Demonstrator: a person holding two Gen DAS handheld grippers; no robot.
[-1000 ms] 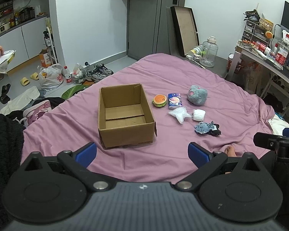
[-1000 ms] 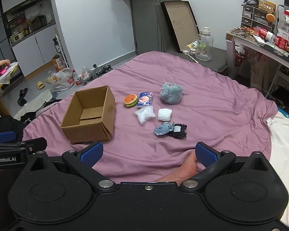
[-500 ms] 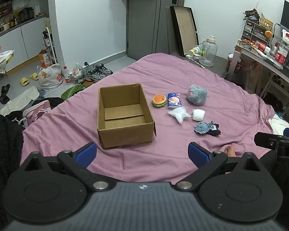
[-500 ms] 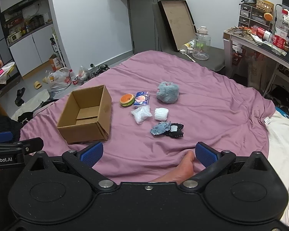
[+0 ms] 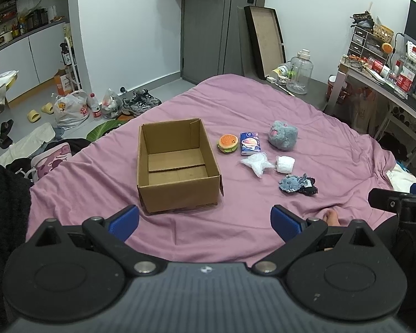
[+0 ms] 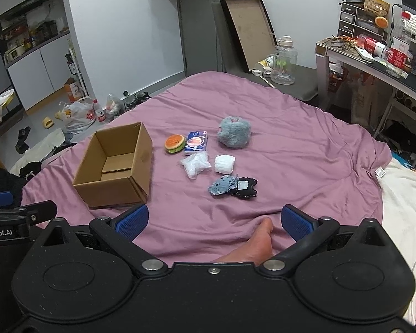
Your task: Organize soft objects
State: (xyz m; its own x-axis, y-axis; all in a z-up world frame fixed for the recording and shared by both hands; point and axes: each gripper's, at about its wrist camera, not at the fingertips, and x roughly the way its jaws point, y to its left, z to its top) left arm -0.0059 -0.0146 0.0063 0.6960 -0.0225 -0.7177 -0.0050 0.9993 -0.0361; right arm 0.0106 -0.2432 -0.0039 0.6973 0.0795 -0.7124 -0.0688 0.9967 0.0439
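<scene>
Both the left claw (image 5: 204,222) and right claw (image 6: 213,222) are spread wide and hold nothing, low in frame over the purple bed (image 5: 332,144). The cardboard box (image 5: 177,166) sits centre-left; 7 soft objects (image 5: 266,152) lie just to its right.

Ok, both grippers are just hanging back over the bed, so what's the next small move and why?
Probably reach the right gripper forward to the gray-and-black socks. Both grippers are open and hold nothing, the box is empty, and every soft item lies on the bedspread right of the box. The socks are nearest the right gripper, so they make the easiest first pick.
</scene>
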